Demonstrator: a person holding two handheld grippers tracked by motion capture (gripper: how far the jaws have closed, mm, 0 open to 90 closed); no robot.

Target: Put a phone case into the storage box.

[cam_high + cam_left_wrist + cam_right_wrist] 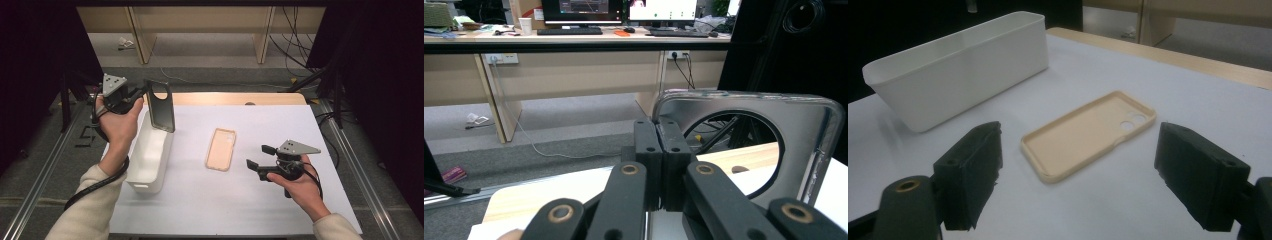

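The dark phone case (pixel 161 105), smoky and see-through with a large round camera cutout, hangs upright in the air above the far end of the white bin (pixel 150 152), clamped by its edge in the left claw (pixel 141 94). In the left gripper view the two black jaws are pressed flat together on the rim of the dark phone case (pixel 744 145), beside the round hole, and through that hole the bench edge and dark stand legs show. No brand, label or writing can be read on this case.

The white bin is a long, plain, rectangular tub standing on the white sheet that covers the bench (pixel 250 200), at its left side. What shows of its inside in the high view looks bare, though the case hangs in front of the far end. In the right gripper view the white bin (pixel 963 70) bears no print or sticker on its outer wall.

The peach phone case (pixel 221 149) lies flat, hollow side up, near the middle of the bench, well apart from the bin. Its camera holes sit at the far end, and no logo is legible on it.

The right claw (pixel 256 158) is released, its jaws spread wide and holding nothing, low over the bench just beside the peach phone case (pixel 1088 135), which lies ahead between the jaws in the right gripper view.
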